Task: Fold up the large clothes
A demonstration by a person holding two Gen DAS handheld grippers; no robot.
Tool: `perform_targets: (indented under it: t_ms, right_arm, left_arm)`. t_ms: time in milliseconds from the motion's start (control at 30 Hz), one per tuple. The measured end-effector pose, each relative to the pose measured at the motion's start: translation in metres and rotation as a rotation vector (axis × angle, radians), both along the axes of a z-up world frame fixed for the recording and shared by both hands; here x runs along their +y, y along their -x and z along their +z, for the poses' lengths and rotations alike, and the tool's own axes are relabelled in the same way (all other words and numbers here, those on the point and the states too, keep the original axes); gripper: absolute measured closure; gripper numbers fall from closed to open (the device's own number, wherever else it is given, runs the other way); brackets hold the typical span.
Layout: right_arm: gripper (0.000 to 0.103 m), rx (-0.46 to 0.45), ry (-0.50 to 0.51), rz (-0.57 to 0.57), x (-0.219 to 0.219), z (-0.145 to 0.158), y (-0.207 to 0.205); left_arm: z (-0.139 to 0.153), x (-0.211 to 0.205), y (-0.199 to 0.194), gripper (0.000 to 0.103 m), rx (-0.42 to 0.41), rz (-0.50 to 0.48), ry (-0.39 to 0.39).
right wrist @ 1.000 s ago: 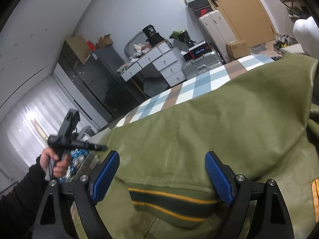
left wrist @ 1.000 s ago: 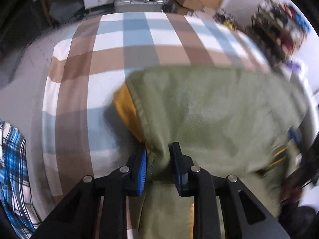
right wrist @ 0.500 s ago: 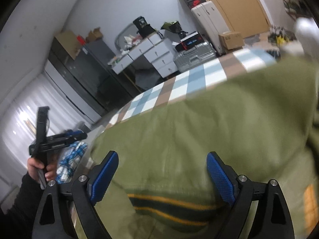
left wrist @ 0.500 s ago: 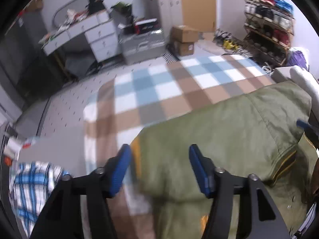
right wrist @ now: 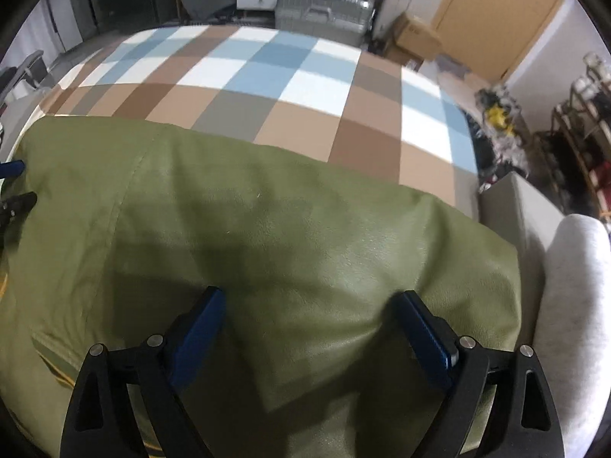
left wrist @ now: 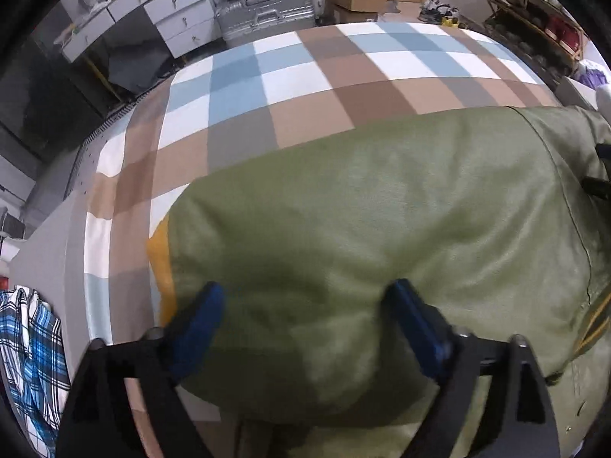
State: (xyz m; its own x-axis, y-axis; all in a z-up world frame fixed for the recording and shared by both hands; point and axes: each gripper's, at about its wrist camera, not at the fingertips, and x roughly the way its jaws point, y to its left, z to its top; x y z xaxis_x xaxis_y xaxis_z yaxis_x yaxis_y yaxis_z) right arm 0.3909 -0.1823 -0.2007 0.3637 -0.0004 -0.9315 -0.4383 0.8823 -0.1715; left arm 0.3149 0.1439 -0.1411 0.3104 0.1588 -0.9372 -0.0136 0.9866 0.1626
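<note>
An olive-green jacket point(left wrist: 382, 210) with an orange lining point(left wrist: 160, 252) lies folded on a checked blanket point(left wrist: 305, 76). It also fills the lower half of the right wrist view point(right wrist: 267, 236). My left gripper point(left wrist: 305, 324) is open and empty, its blue pads just above the jacket's near left part. My right gripper point(right wrist: 309, 328) is open and empty above the jacket's near right part. A striped green and yellow hem point(left wrist: 595, 320) shows at the right edge of the left wrist view.
The blanket point(right wrist: 267, 76) covers a bed. A blue plaid shirt point(left wrist: 30, 362) lies off the bed's left side. A white pillow point(right wrist: 573, 305) sits at the right. A silver suitcase point(left wrist: 267, 7), white drawers point(left wrist: 152, 7), cardboard boxes point(right wrist: 416, 34) and shoe racks point(left wrist: 534, 26) stand beyond.
My left gripper let go of the jacket's edge, opened wide and came back over the folded jacket. My right gripper stayed open and turned down and right toward the bed.
</note>
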Motion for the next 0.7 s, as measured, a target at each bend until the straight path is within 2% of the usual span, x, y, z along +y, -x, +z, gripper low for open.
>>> perform_targets:
  t_ms: [100, 233, 533, 700]
  right_arm:
    - [0.005, 0.014, -0.011, 0.016, 0.003, -0.008, -0.005]
    - [0.0, 0.013, -0.029, 0.019, 0.01, -0.013, -0.013]
    - [0.0, 0.001, -0.043, 0.016, 0.037, -0.014, -0.046]
    - [0.001, -0.017, -0.034, 0.024, 0.056, -0.013, -0.067]
  left_arm:
    - [-0.001, 0.003, -0.009, 0.009, 0.026, -0.015, 0.034]
    - [0.001, -0.012, -0.014, 0.003, 0.023, -0.092, -0.053]
    - [0.002, -0.009, -0.05, 0.003, 0.059, -0.172, -0.076]
    - [0.002, -0.006, -0.07, 0.003, 0.044, -0.165, -0.123]
